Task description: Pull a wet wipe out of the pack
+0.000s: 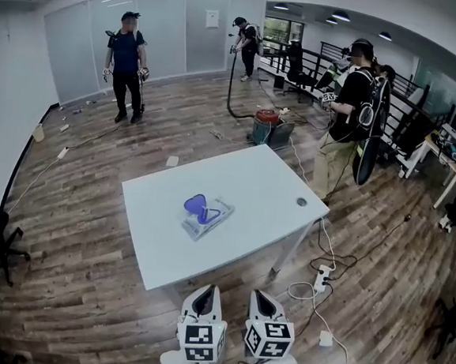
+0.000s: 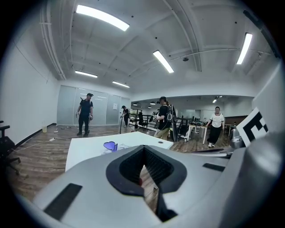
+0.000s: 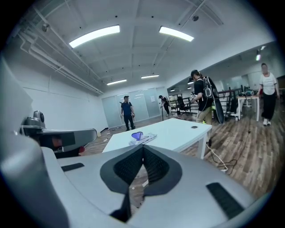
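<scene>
The wet wipe pack (image 1: 206,215) lies flat near the middle of the white table (image 1: 252,179), its blue lid flipped up. It is small in the left gripper view (image 2: 111,146) and in the right gripper view (image 3: 141,138). My left gripper (image 1: 205,289) and right gripper (image 1: 259,294) hang side by side below the table's near edge, over the wooden floor, well short of the pack. Both point towards the table. The jaws of each are shut tip to tip with nothing between them, as seen at the left gripper (image 2: 143,147) and the right gripper (image 3: 143,146).
Three people stand on the far side: one at the back left (image 1: 128,65), one at the back (image 1: 246,48), one close to the table's right corner (image 1: 349,109). A red vacuum (image 1: 266,127) sits behind the table. A power strip with cables (image 1: 322,279) lies by the right leg.
</scene>
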`<state>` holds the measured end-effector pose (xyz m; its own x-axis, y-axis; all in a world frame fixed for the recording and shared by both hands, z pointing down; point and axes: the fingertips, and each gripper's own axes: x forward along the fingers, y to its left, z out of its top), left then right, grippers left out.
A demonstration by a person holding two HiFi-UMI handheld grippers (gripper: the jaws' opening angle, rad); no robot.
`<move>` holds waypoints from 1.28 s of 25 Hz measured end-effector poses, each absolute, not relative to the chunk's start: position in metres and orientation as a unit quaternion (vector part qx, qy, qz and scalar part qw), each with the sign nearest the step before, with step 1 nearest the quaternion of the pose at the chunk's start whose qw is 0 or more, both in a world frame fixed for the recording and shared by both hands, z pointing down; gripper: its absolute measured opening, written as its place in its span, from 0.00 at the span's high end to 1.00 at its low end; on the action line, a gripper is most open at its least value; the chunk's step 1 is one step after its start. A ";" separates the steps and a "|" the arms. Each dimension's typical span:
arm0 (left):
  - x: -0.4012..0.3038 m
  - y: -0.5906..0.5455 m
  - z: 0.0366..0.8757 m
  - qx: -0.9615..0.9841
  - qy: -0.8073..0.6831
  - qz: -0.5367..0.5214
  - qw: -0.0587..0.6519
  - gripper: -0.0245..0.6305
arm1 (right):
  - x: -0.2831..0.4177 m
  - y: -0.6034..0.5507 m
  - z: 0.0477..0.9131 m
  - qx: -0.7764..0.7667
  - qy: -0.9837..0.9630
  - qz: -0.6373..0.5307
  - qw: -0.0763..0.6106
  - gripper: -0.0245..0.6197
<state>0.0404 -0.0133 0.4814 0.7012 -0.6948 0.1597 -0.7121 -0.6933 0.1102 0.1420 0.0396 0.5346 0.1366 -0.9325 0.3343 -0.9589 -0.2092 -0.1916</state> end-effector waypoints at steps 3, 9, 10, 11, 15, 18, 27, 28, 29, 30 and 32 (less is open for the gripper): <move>0.046 -0.031 0.481 0.917 -0.386 0.054 0.084 0.97 | 0.148 0.023 0.533 0.752 -0.630 0.192 0.035 0.95; 0.061 -0.071 0.478 0.915 -0.390 0.055 0.085 0.97 | 0.165 -0.018 0.529 0.750 -0.632 0.193 0.034 0.95; 0.063 -0.078 0.478 0.915 -0.391 0.056 0.085 0.97 | 0.167 -0.025 0.528 0.749 -0.632 0.193 0.034 0.95; 0.065 -0.085 0.477 0.915 -0.391 0.057 0.085 0.97 | 0.169 -0.031 0.528 0.749 -0.633 0.193 0.034 0.95; 0.073 -0.109 0.477 0.915 -0.391 0.058 0.086 0.97 | 0.178 -0.055 0.528 0.749 -0.632 0.195 0.035 0.95; 0.079 -0.126 0.477 0.914 -0.392 0.060 0.088 0.97 | 0.184 -0.072 0.528 0.748 -0.633 0.197 0.038 0.95; 0.088 -0.174 0.481 0.908 -0.402 0.062 0.099 0.97 | 0.192 -0.124 0.526 0.736 -0.646 0.197 0.050 0.95; 0.089 -0.179 0.482 0.907 -0.404 0.062 0.100 0.97 | 0.193 -0.129 0.526 0.735 -0.647 0.197 0.050 0.95; 0.090 -0.183 0.483 0.907 -0.405 0.063 0.101 0.97 | 0.194 -0.134 0.527 0.734 -0.648 0.197 0.051 0.95; 0.092 -0.188 0.485 0.906 -0.406 0.063 0.103 0.97 | 0.195 -0.138 0.527 0.734 -0.648 0.197 0.051 0.95; 0.097 -0.196 0.486 0.905 -0.407 0.065 0.104 0.97 | 0.200 -0.145 0.528 0.734 -0.648 0.197 0.052 0.95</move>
<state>0.0967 -0.1962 0.4860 0.6606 -0.7232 0.2017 -0.7501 -0.6471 0.1365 0.2001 -0.1450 0.5285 0.0815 -0.9309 0.3561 -0.9715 -0.1539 -0.1801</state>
